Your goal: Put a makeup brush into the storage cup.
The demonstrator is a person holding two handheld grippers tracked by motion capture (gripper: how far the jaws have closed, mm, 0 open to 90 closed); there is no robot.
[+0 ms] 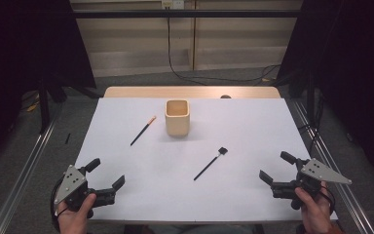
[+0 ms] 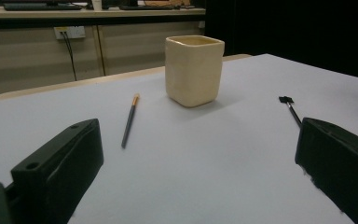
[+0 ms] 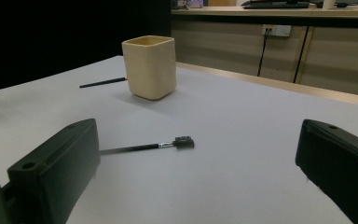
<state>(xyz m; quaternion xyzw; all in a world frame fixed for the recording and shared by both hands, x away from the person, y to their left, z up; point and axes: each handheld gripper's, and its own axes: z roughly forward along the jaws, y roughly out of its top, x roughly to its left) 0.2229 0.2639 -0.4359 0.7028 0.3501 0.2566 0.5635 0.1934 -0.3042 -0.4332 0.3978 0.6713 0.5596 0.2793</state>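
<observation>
White table carries a cup mid-back; a brush lies left of the cup, a comb-tipped brush nearer, right. Left gripper and right gripper wait at the near edge, jaws apart and empty, likely ready to load the cup.

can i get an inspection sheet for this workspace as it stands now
surface: white table top, flat, wooden edge at the far side
job's things: cream square cup upright near the far middle; brush with orange tip lying left of the cup, apart from it; brush with black head lying nearer the person, right of centre
clutter: small dark thing on the wooden edge, too small to tell
grippers: left gripper and right gripper at the near corners, jaws open, nothing between them
cables: black cable hanging from a wall socket and running over the floor
surroundings: grey floor, metal rails at both sides, dark curtains
</observation>
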